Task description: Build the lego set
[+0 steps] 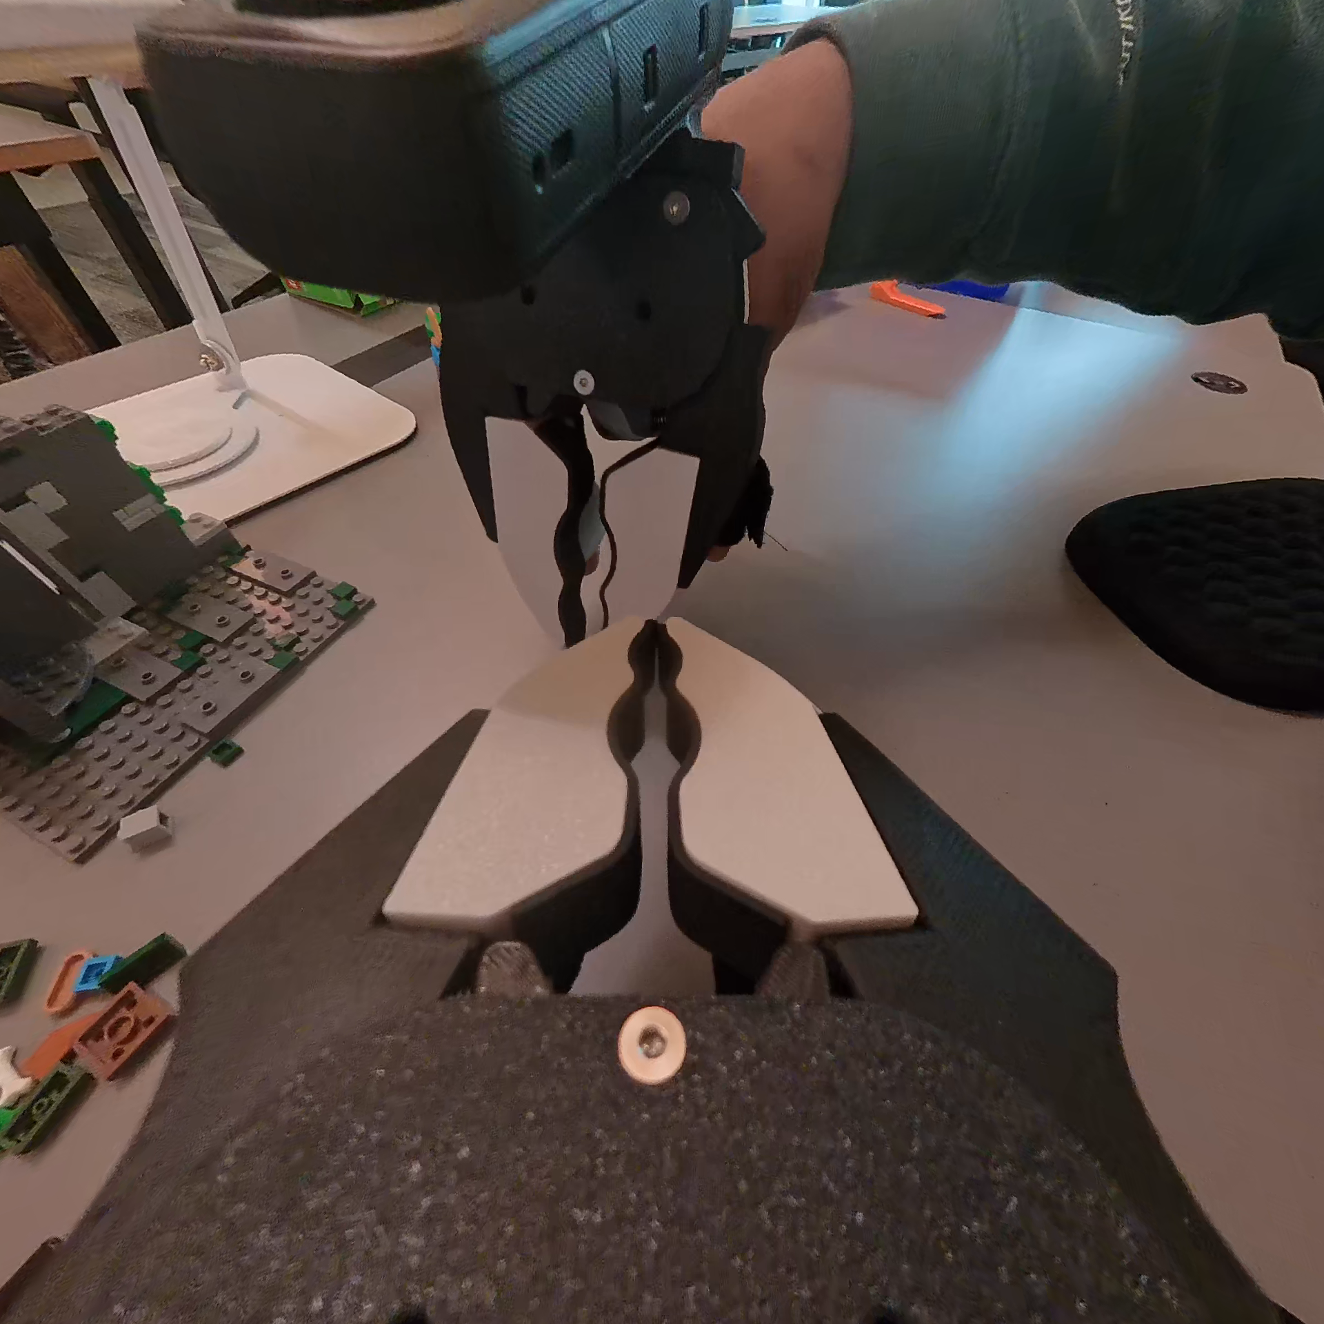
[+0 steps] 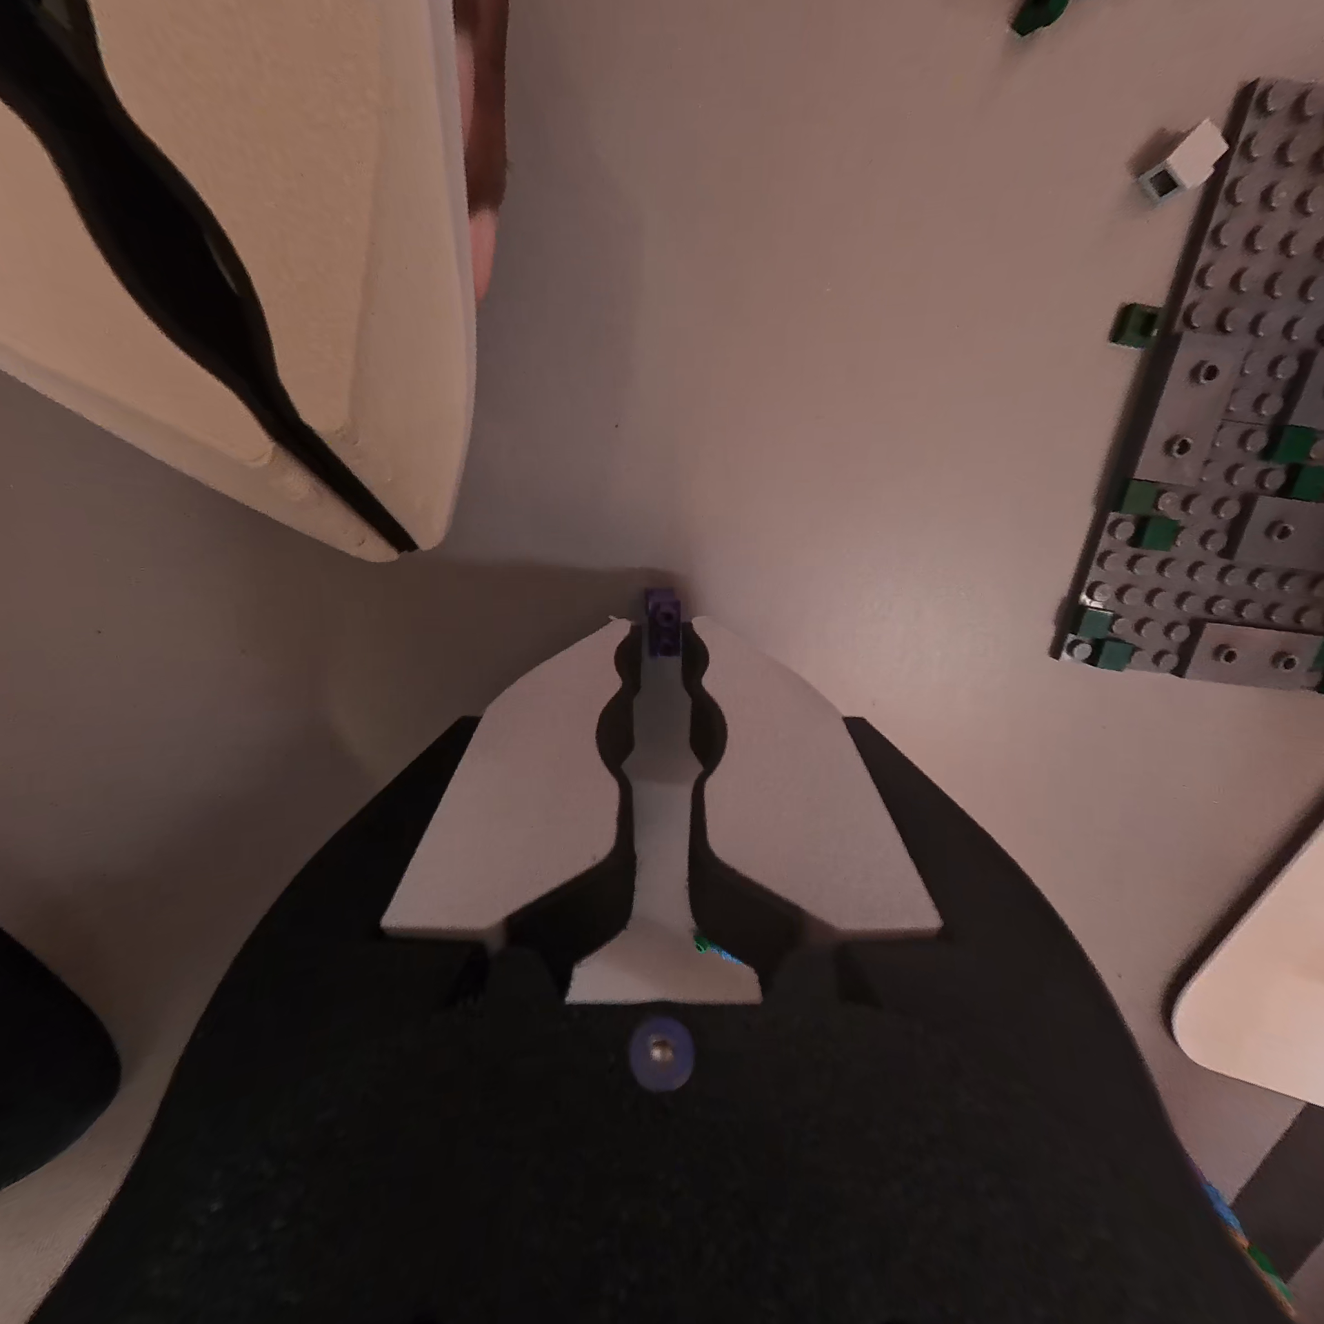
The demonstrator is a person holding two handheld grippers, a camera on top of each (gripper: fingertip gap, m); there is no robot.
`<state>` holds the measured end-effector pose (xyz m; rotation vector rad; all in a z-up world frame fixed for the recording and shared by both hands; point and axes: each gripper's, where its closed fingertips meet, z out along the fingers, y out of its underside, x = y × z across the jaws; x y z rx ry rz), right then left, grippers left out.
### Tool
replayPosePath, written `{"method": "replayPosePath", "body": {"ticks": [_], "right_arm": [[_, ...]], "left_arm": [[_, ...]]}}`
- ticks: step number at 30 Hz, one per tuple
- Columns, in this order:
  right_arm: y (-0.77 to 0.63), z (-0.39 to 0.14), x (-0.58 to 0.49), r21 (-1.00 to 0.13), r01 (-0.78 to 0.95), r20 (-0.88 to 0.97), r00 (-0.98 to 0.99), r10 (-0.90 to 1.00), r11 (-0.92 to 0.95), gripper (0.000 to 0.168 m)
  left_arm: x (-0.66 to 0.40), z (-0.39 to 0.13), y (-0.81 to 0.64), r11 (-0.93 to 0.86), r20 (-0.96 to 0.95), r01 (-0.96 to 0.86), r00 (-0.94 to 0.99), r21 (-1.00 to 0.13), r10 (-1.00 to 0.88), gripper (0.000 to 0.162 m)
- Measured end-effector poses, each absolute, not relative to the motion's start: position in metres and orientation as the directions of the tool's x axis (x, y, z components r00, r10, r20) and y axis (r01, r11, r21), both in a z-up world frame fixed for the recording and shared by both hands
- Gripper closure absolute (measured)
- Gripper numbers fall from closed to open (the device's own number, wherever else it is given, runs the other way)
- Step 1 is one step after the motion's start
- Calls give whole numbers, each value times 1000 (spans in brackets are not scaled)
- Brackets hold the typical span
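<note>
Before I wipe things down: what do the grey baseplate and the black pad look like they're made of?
Grey baseplate: apparently hard moulded plastic, with crisp studs and a slight sheen. Black pad: looks soft, perhaps mesh fabric or foam, with a matte, dimpled honeycomb surface.

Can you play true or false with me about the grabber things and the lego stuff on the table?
1. The right gripper pinches a tiny purple piece. True.
2. The left gripper has its fingers wide open. False: the tips are shut together, holding nothing.
3. A small white brick lies loose beside the grey baseplate. True.
4. The grey lego build is stacked on the white lamp base. False: it stands on the baseplate.
</note>
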<state>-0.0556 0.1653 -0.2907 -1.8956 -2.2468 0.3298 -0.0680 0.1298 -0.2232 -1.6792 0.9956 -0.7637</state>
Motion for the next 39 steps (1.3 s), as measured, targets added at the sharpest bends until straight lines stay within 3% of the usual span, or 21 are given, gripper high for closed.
{"method": "replayPosePath", "body": {"ticks": [17, 39], "right_arm": [[177, -260, -50, -414, 905, 69, -79, 994, 101, 147], [199, -260, 67, -276, 961, 104, -1, 995, 30, 141]], "left_arm": [[-66, -225, 129, -168, 31, -261, 459, -951, -888, 162], [-65, -229, 129, -172, 27, -273, 464, -946, -885, 162]]}}
